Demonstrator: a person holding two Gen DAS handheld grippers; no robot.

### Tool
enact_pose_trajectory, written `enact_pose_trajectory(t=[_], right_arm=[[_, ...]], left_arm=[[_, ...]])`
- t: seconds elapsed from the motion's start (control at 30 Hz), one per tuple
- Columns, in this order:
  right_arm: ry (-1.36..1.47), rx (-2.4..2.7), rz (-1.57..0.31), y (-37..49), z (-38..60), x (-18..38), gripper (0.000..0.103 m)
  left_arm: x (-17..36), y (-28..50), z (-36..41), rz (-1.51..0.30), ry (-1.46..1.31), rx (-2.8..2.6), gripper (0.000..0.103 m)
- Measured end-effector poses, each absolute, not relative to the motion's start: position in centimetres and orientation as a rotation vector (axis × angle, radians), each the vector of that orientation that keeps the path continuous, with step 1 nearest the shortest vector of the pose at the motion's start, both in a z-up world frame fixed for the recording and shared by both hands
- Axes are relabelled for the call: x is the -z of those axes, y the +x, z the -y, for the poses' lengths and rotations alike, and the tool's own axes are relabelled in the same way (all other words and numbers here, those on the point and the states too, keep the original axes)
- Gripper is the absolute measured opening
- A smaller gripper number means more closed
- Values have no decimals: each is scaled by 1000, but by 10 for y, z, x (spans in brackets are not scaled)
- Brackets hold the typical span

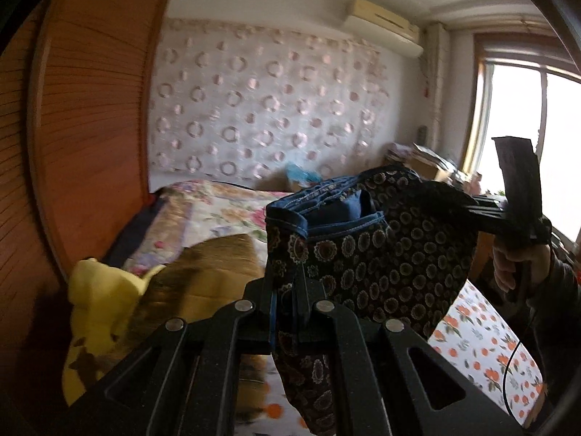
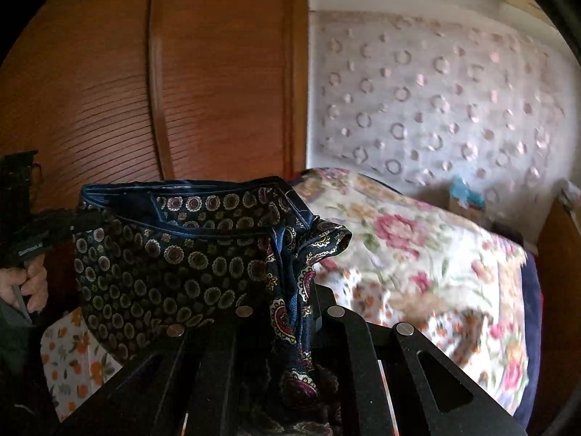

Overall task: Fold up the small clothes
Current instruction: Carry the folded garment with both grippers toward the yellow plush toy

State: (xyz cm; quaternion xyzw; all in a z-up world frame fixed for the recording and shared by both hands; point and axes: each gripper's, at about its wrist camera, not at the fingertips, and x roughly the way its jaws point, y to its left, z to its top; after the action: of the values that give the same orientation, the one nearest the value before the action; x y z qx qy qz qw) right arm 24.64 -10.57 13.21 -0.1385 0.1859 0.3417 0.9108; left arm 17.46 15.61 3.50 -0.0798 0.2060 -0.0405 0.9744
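We are finding the left tool (image 1: 287,312) and right tool (image 2: 290,312) each clamping one end of the dark floral-print cloth garment with blue denim trim (image 1: 363,247), which is hanging slack between them above the orange-print bedsheet (image 1: 486,345). We are judging each bite thin: uneven pulling could be slipping an edge free. Both tools are pointing slightly downward, a hand (image 1: 515,265) gripping the right handle.

left gripper (image 1: 287,312): black, silver round screws | right gripper (image 2: 290,312): black (same screws) | sleeve (image 1: 559,290): dark grey
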Motion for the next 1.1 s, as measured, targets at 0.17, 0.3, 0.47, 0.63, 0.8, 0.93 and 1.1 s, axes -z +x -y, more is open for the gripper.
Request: enact_pose_trajectory(t=[0.17, 0.3, 0.47, 0.63, 0.8, 0.93, 1.1], right_arm=[[-390, -752, -353, 281, 55, -144, 9], [-446, -797, -339, 307, 22, -144, 9], [-494, -840, -347, 335, -25, -140, 9], [-482, -863, -299, 350, -61, -136, 11], [-469, -830, -324, 360, -80, -124, 55], [-438, -790, -293, 359, -68, -121, 69], [-412, -784, -398, 369, -42, -91, 70]], left_arm=[[-20, 165, -187, -392, -221, 13, 6], [-3, 164, -205, -403, -249, -38, 6], [20, 162, -226, -428, -290, -100, 6], [43, 157, -239, -454, -332, -164, 6], [64, 152, -249, -488, -374, -210, 6], [73, 150, -252, -507, -392, -222, 6], [77, 152, -255, -524, -397, -237, 6]])
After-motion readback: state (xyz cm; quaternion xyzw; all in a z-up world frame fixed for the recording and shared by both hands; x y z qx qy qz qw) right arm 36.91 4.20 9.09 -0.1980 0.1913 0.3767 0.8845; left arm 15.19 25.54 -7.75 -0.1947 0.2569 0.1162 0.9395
